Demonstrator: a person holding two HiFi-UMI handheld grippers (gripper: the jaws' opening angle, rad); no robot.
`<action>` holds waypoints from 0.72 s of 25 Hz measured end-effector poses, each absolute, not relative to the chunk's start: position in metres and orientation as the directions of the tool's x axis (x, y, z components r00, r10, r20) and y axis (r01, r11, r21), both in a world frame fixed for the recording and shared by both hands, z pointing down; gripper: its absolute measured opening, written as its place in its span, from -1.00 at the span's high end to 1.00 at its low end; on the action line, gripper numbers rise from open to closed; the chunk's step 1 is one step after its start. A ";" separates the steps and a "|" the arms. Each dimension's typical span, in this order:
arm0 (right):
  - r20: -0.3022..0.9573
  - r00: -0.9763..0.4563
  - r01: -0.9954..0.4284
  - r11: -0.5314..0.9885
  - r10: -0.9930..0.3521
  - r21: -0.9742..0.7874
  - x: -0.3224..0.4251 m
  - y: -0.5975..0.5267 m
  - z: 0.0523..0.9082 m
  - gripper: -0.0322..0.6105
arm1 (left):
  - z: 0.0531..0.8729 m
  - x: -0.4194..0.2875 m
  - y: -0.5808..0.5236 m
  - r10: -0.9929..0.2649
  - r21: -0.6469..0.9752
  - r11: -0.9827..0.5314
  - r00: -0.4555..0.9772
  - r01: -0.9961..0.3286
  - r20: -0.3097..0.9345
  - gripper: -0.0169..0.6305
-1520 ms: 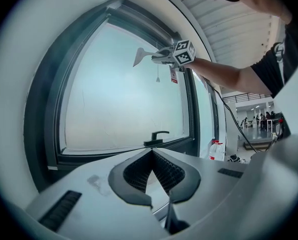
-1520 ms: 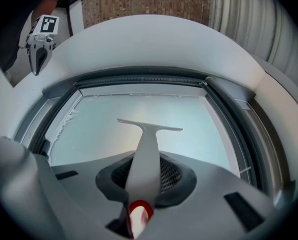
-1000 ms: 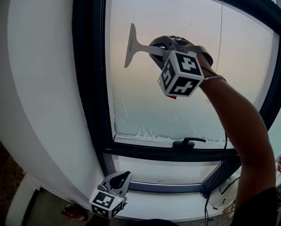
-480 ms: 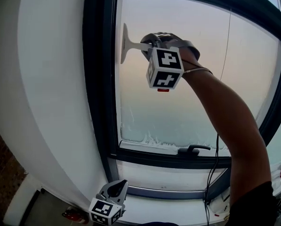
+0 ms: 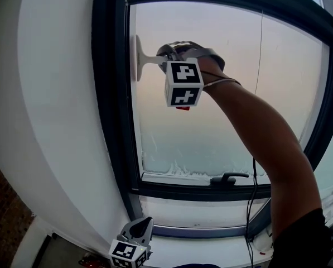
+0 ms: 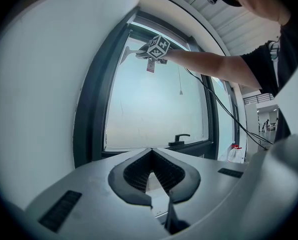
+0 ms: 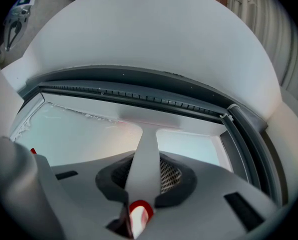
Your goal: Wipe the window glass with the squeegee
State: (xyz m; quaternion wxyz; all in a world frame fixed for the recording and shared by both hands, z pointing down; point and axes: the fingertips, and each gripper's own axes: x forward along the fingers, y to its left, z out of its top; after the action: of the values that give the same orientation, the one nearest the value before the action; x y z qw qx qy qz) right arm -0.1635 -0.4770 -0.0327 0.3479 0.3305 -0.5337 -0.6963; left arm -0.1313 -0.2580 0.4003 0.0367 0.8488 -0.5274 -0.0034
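White plastic squeegee sits with its blade upright against the window glass, right at the pane's left edge beside the dark window frame. The right claw is clamped on its handle, the stem running between the jaws. The left claw hangs low by the sill, closed and empty.

A second earlier the blade stood well inside the pane; it has since travelled left to the frame, so a sideways stroke looks to be ending. The next move probably calls for resetting the blade lower and drawing it back across the fogged glass, kept flat. The residue along the bottom edge remains unwiped.
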 end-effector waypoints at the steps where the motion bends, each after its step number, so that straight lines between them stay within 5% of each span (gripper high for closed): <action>1: -0.087 -0.538 0.130 -0.185 -0.838 0.974 -0.162 -0.477 -0.033 0.74 | 0.400 -0.131 -0.258 -0.895 0.066 -0.443 0.446 -0.894 0.033 0.95; 18: -0.062 -0.492 0.121 -0.139 -0.868 0.983 -0.100 -0.477 -0.030 0.74 | 0.400 -0.108 -0.261 -0.860 0.056 -0.506 0.509 -0.861 0.044 0.95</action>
State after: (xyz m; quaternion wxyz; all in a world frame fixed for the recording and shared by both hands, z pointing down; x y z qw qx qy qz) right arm -0.1004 -0.4769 -0.0298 0.3683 0.3440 -0.5429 -0.6718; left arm -0.1080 -0.2610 0.4003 0.0352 0.8678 -0.4956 0.0053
